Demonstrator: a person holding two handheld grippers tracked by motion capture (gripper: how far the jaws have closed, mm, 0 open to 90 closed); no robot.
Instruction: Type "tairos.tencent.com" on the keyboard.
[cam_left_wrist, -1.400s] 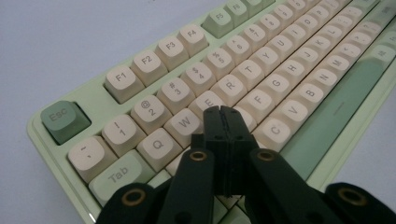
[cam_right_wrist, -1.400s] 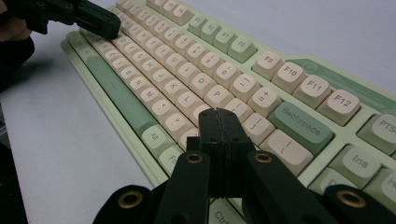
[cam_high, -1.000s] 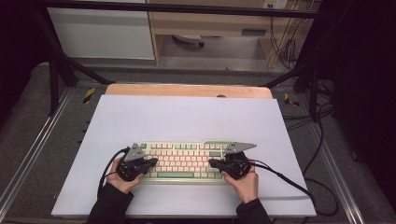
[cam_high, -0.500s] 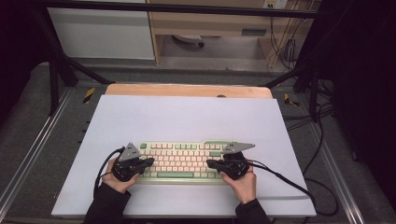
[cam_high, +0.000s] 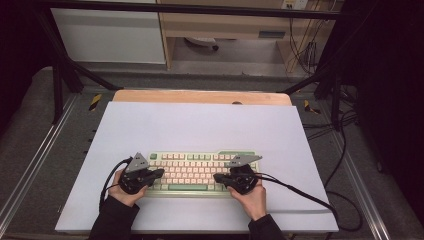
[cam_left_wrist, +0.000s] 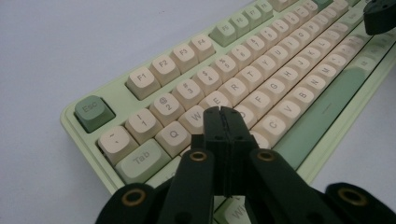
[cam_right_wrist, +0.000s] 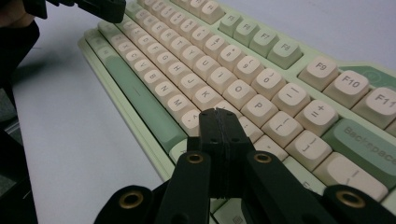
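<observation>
High view had the keyboard (cam_high: 200, 171) lying left-right, left gripper (cam_high: 159, 173) and right gripper (cam_high: 218, 177) over opposite ends. Both jaw pairs were pressed together, empty, just above the keys.

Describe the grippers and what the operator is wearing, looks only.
Both the left gripper and the right gripper are black, each with a grey three-cornered plate on top and a black cable trailing off toward the table edge. Up close, the jaws are matte black blocks on black linkage arms with brass-coloured pivot rings. The left hand and right hand are bare; the sleeves are dark.
</observation>
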